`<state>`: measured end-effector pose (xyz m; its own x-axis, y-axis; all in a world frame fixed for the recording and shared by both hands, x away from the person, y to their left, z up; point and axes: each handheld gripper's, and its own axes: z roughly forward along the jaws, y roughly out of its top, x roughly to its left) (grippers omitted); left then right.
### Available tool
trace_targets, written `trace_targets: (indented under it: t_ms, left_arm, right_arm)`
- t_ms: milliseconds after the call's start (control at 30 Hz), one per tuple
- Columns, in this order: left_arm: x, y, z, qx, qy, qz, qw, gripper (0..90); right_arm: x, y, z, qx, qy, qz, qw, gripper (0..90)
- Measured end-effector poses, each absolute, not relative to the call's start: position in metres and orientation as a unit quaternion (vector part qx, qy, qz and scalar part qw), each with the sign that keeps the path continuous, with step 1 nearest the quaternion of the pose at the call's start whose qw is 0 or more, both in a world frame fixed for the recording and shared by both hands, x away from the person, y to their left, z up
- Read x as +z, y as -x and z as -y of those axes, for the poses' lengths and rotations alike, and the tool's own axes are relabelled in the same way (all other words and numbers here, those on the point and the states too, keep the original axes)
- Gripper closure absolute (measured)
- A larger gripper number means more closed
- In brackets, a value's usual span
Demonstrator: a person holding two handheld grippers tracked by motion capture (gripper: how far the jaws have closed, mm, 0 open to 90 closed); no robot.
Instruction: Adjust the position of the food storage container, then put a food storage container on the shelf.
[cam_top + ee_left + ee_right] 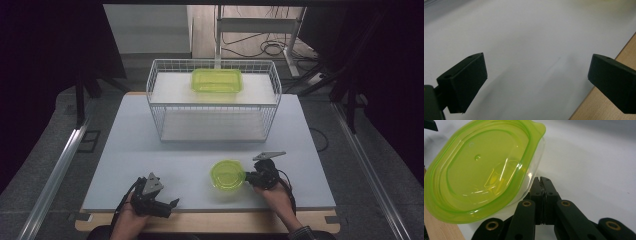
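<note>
A round clear container with a lime-green lid (227,174) (481,170) is on the white table (190,150), front centre-right. My right gripper (248,175) (541,180) meets its right edge. The jaws are pressed together, and the container's clear wall overlaps the left jaw tip, so they look pinched on its edge. At the front left, my left gripper (171,204) (536,82) rests low over the table near the wooden front edge. It is open, with nothing between its black fingers (464,80). A rectangular green-lidded container (217,80) sits on top of the wire rack (165,107).
The white wire rack stands at the back centre of the table and has a shelf below its top board. A wooden strip (210,220) (606,107) borders the table's front edge. Cables and a desk frame (260,30) lie on the floor behind.
</note>
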<state>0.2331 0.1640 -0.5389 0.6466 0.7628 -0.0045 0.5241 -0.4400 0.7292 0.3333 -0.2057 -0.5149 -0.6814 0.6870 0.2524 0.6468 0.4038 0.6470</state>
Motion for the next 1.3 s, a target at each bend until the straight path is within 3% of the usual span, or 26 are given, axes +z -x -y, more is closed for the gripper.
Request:
trace_targets:
  t_ms: [200, 400, 600, 933, 1033, 1300]
  left_arm:
    - [-0.538, -0.233, -0.165, 0.162, -0.831, -0.388, 0.363, 2.4]
    - [-0.537, -0.232, -0.165, 0.154, -0.830, -0.394, 0.364, 3.3]
    - [-0.537, -0.232, -0.165, 0.159, -0.830, -0.393, 0.363, 3.4]
    - [-0.538, -0.231, -0.164, 0.171, -0.833, -0.383, 0.361, 2.6]
    - [-0.538, -0.231, -0.164, 0.171, -0.834, -0.382, 0.360, 2.4]
    - [-0.539, -0.232, -0.164, 0.170, -0.834, -0.383, 0.359, 2.4]
  right_arm:
    - [-0.510, -0.331, 0.211, 0.365, -0.390, -0.843, 0.062, 83.9]
    - [-0.500, -0.323, 0.228, 0.368, -0.379, -0.842, 0.105, 71.7]
    - [-0.495, -0.314, 0.240, 0.374, -0.377, -0.838, 0.121, 55.8]
    - [-0.499, -0.308, 0.245, 0.378, -0.362, -0.841, 0.134, 16.9]
    - [-0.507, -0.308, 0.245, 0.368, -0.360, -0.848, 0.127, 10.4]
    - [-0.506, -0.310, 0.244, 0.381, -0.367, -0.839, 0.125, 8.4]
